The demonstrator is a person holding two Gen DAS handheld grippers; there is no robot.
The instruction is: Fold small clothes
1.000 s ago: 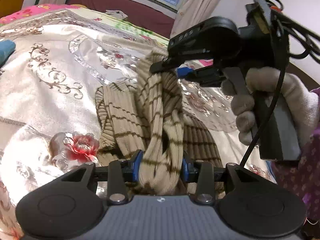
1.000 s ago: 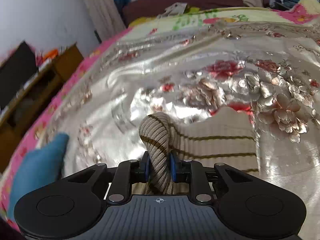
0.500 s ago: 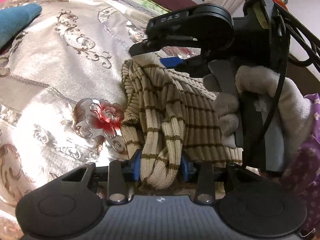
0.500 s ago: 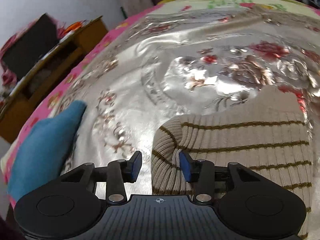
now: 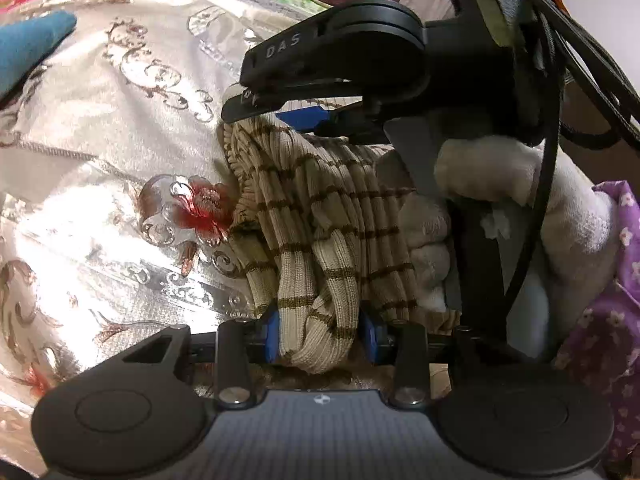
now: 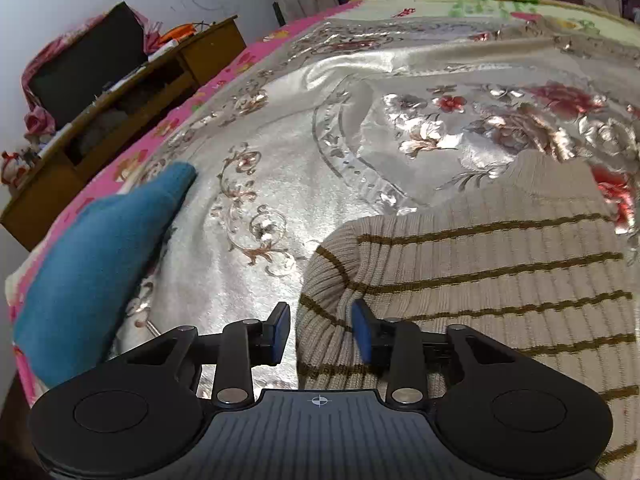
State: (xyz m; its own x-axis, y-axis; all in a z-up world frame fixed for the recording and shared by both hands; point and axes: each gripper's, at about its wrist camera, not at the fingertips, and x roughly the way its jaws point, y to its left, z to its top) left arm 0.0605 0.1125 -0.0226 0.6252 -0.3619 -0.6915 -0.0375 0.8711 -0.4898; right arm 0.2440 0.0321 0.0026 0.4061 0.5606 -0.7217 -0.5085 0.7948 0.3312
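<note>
We keep the left gripper (image 5: pixel 320 332) clamped on the striped sweater (image 5: pixel 320 216); the right gripper (image 6: pixel 320 330), jaws apart, should withdraw without dragging the fold.

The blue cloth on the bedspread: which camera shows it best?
The right wrist view: the blue cloth lies there almost whole, left of the striped sweater. The left wrist view catches only one tip of it at the upper left edge.
</note>
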